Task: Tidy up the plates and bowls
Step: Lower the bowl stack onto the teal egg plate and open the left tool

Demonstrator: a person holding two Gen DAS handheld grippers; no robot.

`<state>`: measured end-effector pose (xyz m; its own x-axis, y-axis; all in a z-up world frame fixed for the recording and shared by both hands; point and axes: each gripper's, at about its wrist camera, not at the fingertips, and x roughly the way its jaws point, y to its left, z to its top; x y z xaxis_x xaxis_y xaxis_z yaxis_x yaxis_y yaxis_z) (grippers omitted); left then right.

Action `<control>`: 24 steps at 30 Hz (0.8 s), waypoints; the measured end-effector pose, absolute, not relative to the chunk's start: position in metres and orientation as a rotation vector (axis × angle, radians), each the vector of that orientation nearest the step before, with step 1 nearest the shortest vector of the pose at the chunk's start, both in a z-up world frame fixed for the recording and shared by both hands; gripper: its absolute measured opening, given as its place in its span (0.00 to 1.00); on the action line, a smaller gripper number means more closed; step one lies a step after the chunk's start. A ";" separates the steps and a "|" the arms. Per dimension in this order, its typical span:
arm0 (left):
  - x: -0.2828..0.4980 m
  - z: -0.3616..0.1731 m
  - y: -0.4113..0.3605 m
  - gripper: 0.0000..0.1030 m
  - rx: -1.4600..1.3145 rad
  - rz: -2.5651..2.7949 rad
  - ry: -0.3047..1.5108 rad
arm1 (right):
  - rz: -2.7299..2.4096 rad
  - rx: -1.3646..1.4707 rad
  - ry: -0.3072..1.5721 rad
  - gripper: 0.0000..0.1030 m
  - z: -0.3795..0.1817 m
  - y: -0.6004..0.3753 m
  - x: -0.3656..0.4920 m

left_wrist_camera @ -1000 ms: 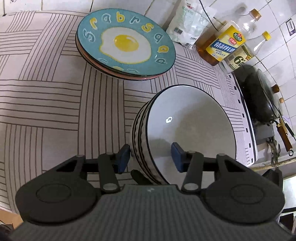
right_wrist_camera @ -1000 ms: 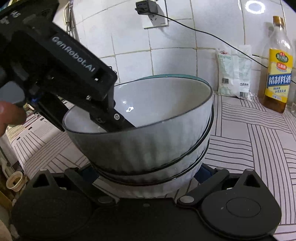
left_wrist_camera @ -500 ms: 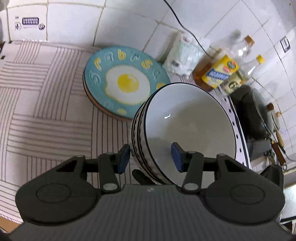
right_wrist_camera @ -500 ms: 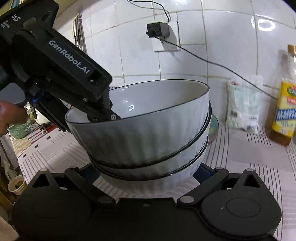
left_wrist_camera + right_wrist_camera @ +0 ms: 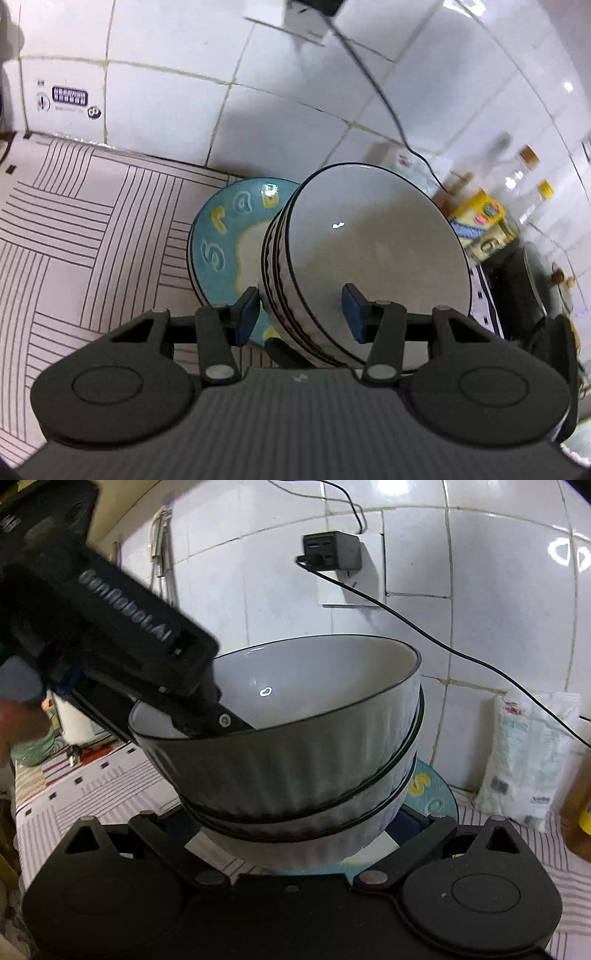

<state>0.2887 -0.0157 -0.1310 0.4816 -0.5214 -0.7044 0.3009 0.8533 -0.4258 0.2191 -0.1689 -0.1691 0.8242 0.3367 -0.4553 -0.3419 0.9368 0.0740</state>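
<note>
Left wrist view shows the left gripper (image 5: 300,312) partly spread, pinching the near wall of a stack of white ribbed ceramic bowls with thin black rims (image 5: 369,258): one blue pad (image 5: 248,314) sits against the outer ribs, the other inside the glossy top bowl. The stack fills the frame's centre, held above a round turquoise plate with a fried-egg picture and raised letters (image 5: 221,243), which lies on a white counter mat with black line patterns (image 5: 74,229). Open mat spreads across the left half; blurred yellow-labelled bottles (image 5: 484,218) crowd the right edge. In the right wrist view, the right gripper (image 5: 295,823) straddles the lowest bowl from both sides, but its pads are hidden, so I cannot tell whether it presses. Glossy white wall tiles (image 5: 480,627) stand close behind the stack.
</note>
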 end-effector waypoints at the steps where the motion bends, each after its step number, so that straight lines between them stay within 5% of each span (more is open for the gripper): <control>1: 0.294 -0.134 -0.016 0.46 -0.271 -0.506 0.949 | 0.367 -0.014 0.483 0.99 -0.169 -0.171 0.225; 24: 0.351 -0.165 -0.043 0.46 -0.252 -0.440 1.057 | 0.391 -0.039 0.603 0.99 -0.205 -0.183 0.287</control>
